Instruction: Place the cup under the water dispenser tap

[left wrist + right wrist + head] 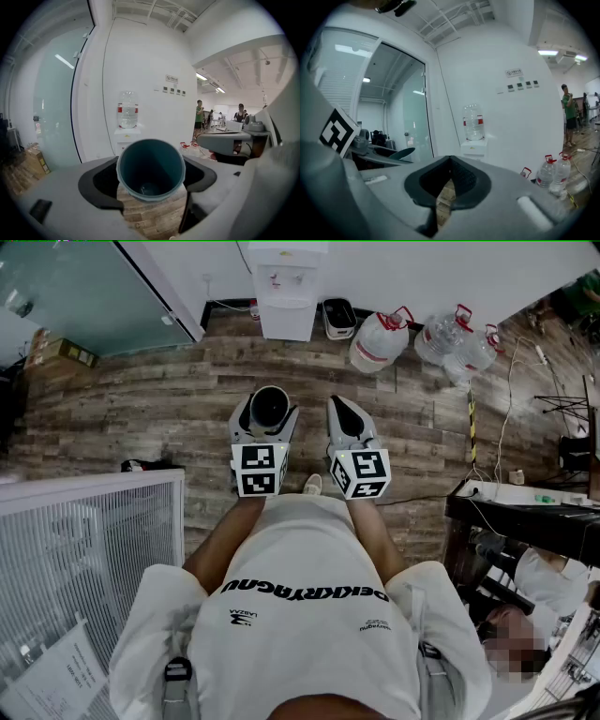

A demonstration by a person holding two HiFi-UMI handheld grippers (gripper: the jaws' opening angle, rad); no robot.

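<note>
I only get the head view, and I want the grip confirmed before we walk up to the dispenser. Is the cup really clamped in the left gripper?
Observer: Yes. In the left gripper view, the left gripper has a jaw pad against each side of the teal cup.
Operator: Is anything in the right one?
Observer: No. In the right gripper view, the right gripper has its jaws together with nothing between them.
Operator: Is the dispenser loaded?
Observer: Yes. The water dispenser carries a clear bottle with a red label on top.
</note>
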